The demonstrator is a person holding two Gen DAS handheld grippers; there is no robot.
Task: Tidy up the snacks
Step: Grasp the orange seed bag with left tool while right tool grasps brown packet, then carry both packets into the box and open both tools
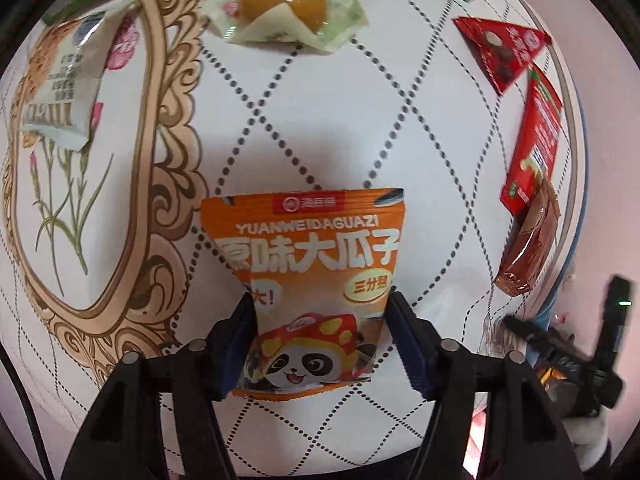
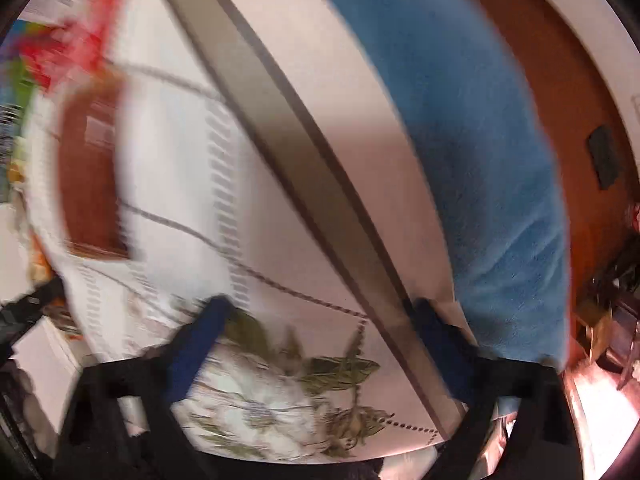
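Observation:
My left gripper [image 1: 322, 308] is shut on an orange sunflower-seed packet [image 1: 308, 264] with a panda on it, held above the white patterned tablecloth [image 1: 320, 128]. The right wrist view is blurred by motion. My right gripper [image 2: 320, 312] is open and empty over the table's edge [image 2: 288, 128]. A brown snack pack [image 2: 92, 176] lies to its upper left, with blurred red packets [image 2: 80, 48] beyond it.
A jelly cup with a yellow dome [image 1: 286, 0] lies at the far centre. A white sachet [image 1: 60, 80] lies at left. A red triangular packet [image 1: 502, 46], a red pack [image 1: 536, 140] and a brown pack [image 1: 528, 248] line the right edge. A blue cloth [image 2: 480, 160] lies beyond the table.

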